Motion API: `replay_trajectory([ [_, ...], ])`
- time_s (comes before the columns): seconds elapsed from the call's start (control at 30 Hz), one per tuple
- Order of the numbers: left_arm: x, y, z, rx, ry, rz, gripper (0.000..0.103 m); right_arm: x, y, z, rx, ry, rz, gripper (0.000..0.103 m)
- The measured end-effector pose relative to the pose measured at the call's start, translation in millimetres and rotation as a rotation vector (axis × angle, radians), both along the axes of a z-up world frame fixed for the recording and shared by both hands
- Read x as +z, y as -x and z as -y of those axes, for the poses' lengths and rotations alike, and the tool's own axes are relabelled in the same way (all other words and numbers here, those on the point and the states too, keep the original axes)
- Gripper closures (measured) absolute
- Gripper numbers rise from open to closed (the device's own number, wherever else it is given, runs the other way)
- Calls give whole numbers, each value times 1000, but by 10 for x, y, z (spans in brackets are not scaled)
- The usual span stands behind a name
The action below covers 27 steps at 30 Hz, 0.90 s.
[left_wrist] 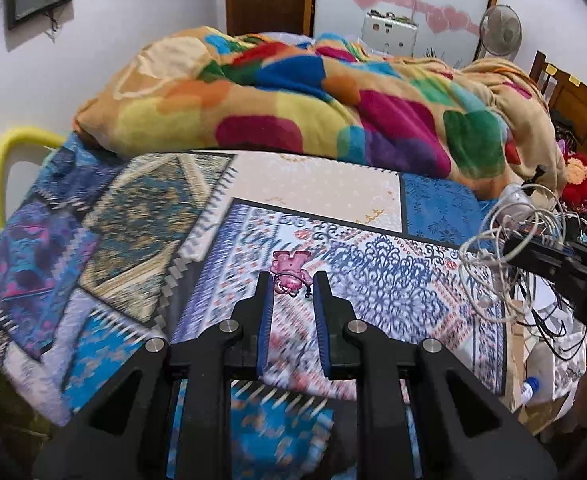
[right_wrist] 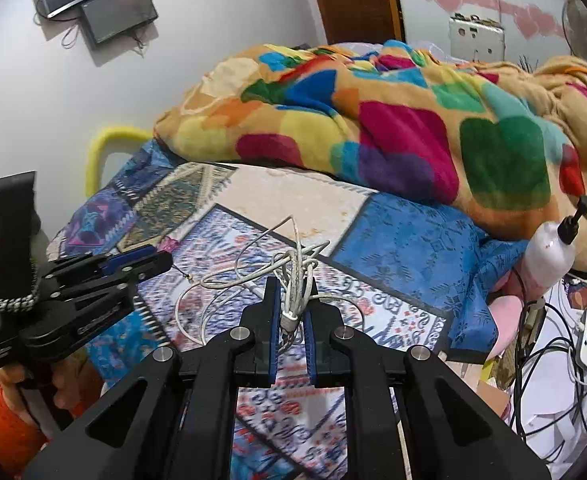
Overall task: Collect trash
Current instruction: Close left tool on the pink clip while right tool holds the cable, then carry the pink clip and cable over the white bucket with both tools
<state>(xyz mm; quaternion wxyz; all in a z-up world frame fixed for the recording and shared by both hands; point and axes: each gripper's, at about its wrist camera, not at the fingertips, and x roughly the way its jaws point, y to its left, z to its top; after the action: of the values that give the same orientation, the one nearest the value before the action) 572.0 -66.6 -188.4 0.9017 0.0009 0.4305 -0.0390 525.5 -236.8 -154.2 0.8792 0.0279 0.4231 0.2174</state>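
Note:
A small pink plastic wrapper (left_wrist: 289, 272) lies on the patterned bedsheet (left_wrist: 373, 276). My left gripper (left_wrist: 291, 284) is open, its fingertips on either side of the wrapper's near end. It also shows at the left of the right wrist view (right_wrist: 149, 258). My right gripper (right_wrist: 292, 290) is shut on a tangled white cable (right_wrist: 293, 276) and holds it above the sheet. The cable bundle (left_wrist: 489, 248) and the right gripper's body show at the right of the left wrist view.
A bunched multicoloured blanket (left_wrist: 313, 100) covers the far half of the bed. A white pump bottle (right_wrist: 549, 252) stands at the bed's right edge. Loose wires and chargers (right_wrist: 553, 340) lie beside the bed at right. A yellow bed rail (left_wrist: 5, 164) curves at left.

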Motion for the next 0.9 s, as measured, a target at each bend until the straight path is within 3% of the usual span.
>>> replay_trajectory([
  [0.4,464,986,-520,77,11,52,84,440,528,-570,101,-10,61,94],
  [0.63,519,1610,-944,160,-1,69,84,508,875,-1017,194,-21,67,94],
  [0.9,383,2280,-1503,268,-51,57,84,391,1274,-1597,319,-17,33,94],
])
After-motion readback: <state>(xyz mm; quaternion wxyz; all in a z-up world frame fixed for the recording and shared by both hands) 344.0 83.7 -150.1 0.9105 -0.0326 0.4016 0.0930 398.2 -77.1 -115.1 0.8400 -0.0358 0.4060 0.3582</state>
